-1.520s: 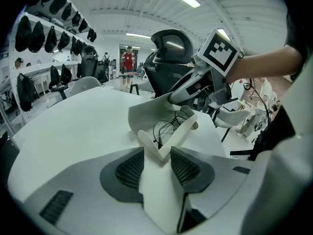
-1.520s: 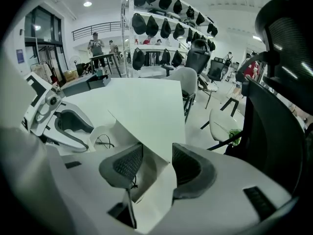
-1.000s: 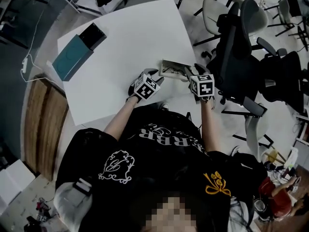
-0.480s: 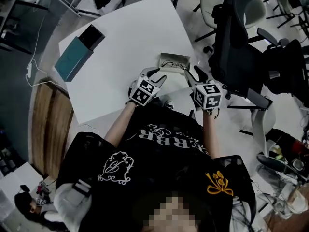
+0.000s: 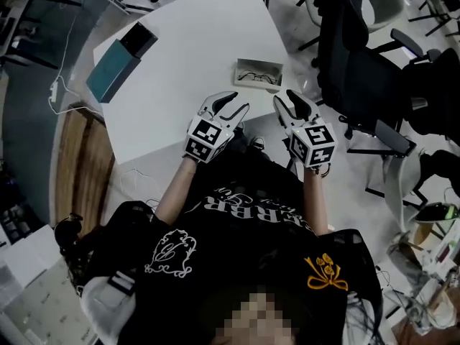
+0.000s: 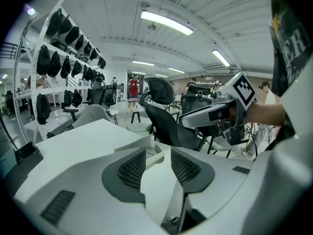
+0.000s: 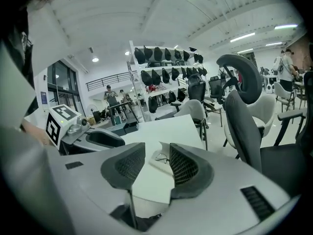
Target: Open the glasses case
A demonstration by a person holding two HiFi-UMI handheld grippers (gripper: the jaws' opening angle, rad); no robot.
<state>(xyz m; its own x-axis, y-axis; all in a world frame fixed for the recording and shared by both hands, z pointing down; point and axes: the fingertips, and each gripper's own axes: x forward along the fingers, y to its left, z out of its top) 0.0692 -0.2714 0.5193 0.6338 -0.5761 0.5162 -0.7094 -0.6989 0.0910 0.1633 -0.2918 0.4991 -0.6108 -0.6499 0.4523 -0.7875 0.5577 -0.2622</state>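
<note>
The glasses case (image 5: 259, 72) lies open near the table's right edge, with a pair of dark-rimmed glasses inside. Both grippers hover short of it, over the table's near edge. My left gripper (image 5: 228, 103) is open with nothing between its pads. In the left gripper view the case (image 6: 134, 144) shows beyond the left gripper (image 6: 157, 156). My right gripper (image 5: 289, 100) has its jaws closing, with a gap left and nothing between them. The right gripper view shows the case (image 7: 161, 160) ahead of the right gripper (image 7: 156, 169).
A teal and black box (image 5: 115, 62) lies at the far left of the white table (image 5: 180, 49). Black office chairs (image 5: 352, 56) stand close to the table's right side. A wooden panel (image 5: 79, 171) is on the floor at left.
Both grippers have drawn back from the case toward the person and risen. The case stays open on the table, untouched.
</note>
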